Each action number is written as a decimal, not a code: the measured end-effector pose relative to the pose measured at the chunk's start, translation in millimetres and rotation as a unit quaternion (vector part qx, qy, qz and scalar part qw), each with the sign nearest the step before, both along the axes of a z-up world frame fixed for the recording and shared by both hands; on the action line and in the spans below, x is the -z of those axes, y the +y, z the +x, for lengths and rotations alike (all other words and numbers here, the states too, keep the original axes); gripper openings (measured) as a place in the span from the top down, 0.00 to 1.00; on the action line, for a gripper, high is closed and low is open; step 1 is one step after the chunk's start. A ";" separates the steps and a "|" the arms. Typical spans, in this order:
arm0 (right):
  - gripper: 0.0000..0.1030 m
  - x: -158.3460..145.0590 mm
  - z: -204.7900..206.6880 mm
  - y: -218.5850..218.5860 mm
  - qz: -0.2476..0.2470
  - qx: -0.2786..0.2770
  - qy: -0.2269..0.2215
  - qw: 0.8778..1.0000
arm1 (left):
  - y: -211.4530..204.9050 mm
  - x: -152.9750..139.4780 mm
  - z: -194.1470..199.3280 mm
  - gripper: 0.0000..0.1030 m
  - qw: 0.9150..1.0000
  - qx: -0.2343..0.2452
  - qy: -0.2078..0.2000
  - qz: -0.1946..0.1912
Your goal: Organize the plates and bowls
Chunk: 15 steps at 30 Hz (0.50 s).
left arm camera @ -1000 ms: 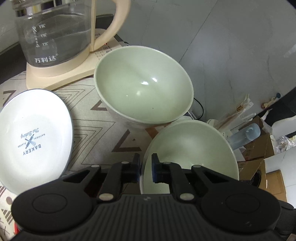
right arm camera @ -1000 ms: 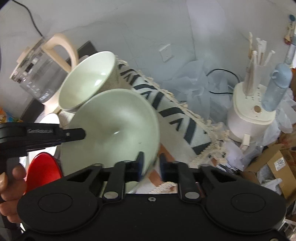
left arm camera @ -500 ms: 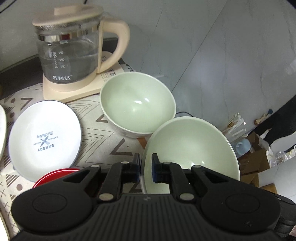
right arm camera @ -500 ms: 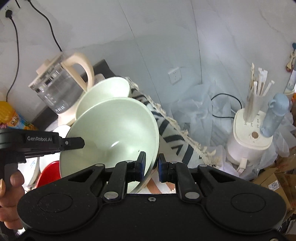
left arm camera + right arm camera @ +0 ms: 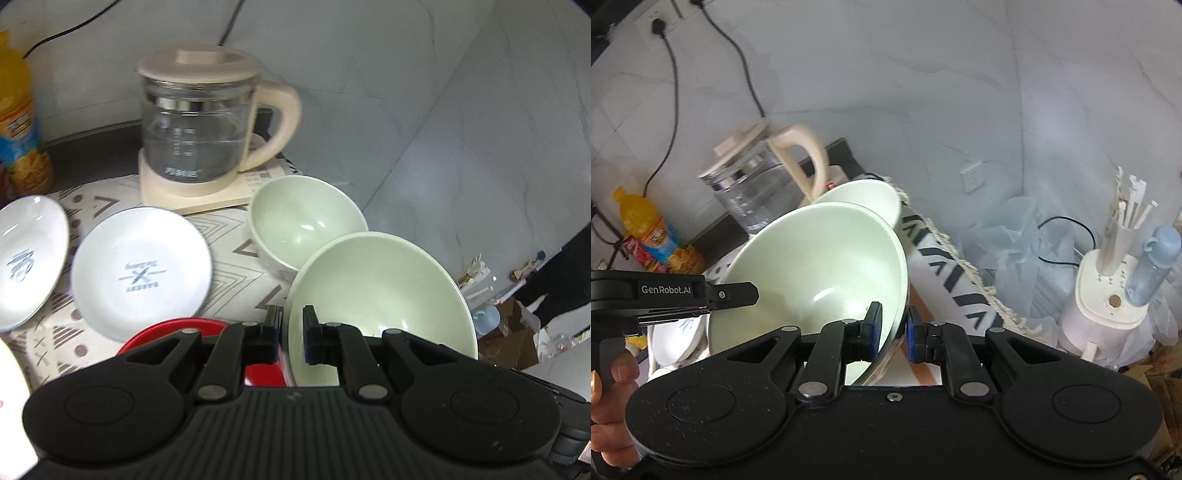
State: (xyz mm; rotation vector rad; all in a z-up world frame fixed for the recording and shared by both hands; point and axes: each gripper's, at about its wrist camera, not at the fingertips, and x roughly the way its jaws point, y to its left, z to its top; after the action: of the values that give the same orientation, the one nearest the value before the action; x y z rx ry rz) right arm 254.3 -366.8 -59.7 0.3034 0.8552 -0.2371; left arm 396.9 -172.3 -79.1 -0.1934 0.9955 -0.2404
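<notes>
Both grippers share one load: the left gripper (image 5: 290, 338) and right gripper (image 5: 893, 334) each pinch the rim of the big bowl (image 5: 380, 295), jaws closed on opposite sides, holding it tilted in the air just beside the small bowl (image 5: 306, 225) on the bench. The step looks like carrying it to nest; next it likely needs levelling above the small bowl before lowering.

right gripper (image 5: 894, 334) at bottom centre pinches rim of big pale green bowl (image 5: 812, 280), bowl tilted, filling mid frame. left gripper (image 5: 738, 293) w/ hand (image 5: 609, 398) at left edge holds bowl's far rim. 2nd green bowl (image 5: 868, 199) just behind. glass kettle (image 5: 753, 192) upper left, orange bottle (image 5: 653, 236) left.
</notes>
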 end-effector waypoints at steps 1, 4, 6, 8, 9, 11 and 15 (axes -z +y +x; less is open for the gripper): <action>0.86 -0.8 0.6 2.7 0.002 -0.003 0.000 1.000 | 3.5 -1.2 -2.4 0.90 1.000 -0.004 -0.002 0.000; 0.86 -2.9 1.3 11.5 0.002 -0.016 -0.003 1.000 | 13.7 -4.7 -8.4 0.90 1.000 -0.016 -0.005 -0.001; 0.86 -4.9 1.5 18.2 0.001 -0.025 -0.005 1.000 | 20.5 -6.1 -12.8 0.90 1.000 -0.023 -0.006 -0.005; 0.86 -6.2 2.6 22.8 0.000 -0.032 -0.006 0.999 | 26.6 -7.8 -17.9 0.90 0.999 -0.031 -0.008 -0.007; 0.86 -6.8 3.2 25.1 0.001 -0.035 -0.006 0.999 | 29.4 -8.8 -20.0 0.90 0.999 -0.034 -0.009 -0.005; 0.86 -8.1 3.9 30.2 0.001 -0.041 -0.007 0.999 | 35.3 -10.1 -24.0 0.90 0.999 -0.041 -0.012 -0.005; 0.86 -9.0 5.9 41.1 -0.001 -0.057 -0.006 0.998 | 49.0 -7.9 -30.8 0.90 0.998 -0.058 -0.008 -0.007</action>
State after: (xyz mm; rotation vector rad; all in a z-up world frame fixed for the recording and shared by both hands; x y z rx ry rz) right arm 260.2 -325.7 -50.7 0.2539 0.8573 -0.1292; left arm 366.1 -123.3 -71.1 -0.2619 0.9633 -0.1429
